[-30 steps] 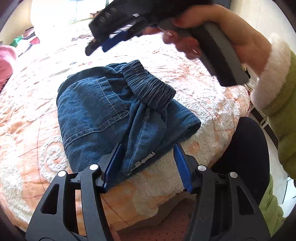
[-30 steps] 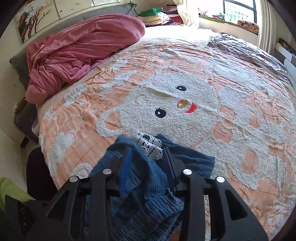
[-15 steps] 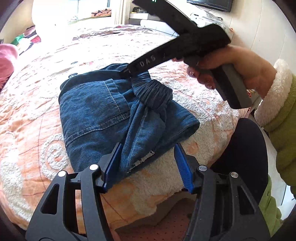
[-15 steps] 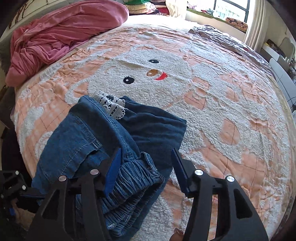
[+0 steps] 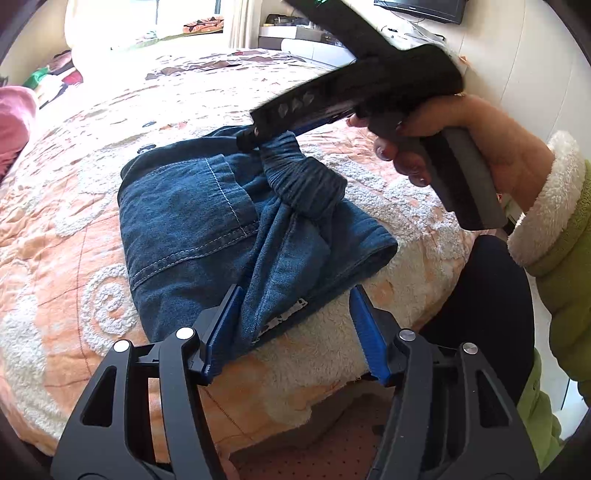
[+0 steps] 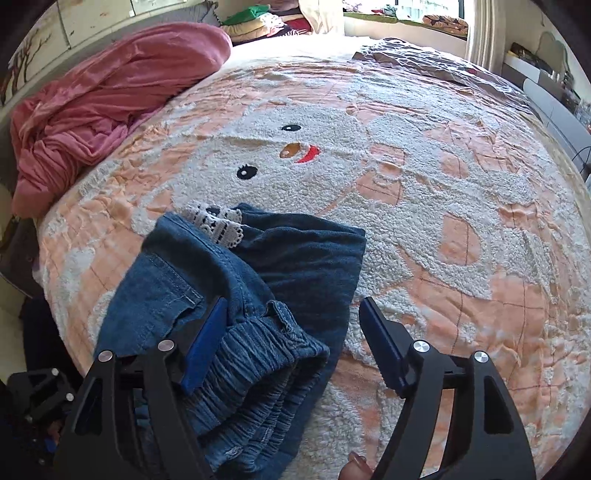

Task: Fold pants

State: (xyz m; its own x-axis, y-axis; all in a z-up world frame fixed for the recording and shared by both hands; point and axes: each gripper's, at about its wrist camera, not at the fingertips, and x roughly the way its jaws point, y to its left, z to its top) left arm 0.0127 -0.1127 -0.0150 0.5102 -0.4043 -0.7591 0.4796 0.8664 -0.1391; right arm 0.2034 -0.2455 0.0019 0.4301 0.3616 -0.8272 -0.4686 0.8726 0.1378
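- Your right gripper (image 6: 291, 343), low in the frame, has jaws spread wide around the elastic waistband (image 6: 258, 354), gripping nothing.
- Your left gripper (image 5: 293, 328) gapes, empty, at the hem.
- The pants (image 5: 221, 229) lie folded mid-frame on the bedspread (image 6: 424, 184), apparently for tidying.

Bed (image 6: 424, 229) covered by peach quilt with white bear motif. Pink blanket (image 6: 103, 99) heaped near headboard. Bright window (image 6: 424, 14) beyond bed. Television (image 5: 421, 7) on cream wall (image 5: 535, 66). Daylight throughout.
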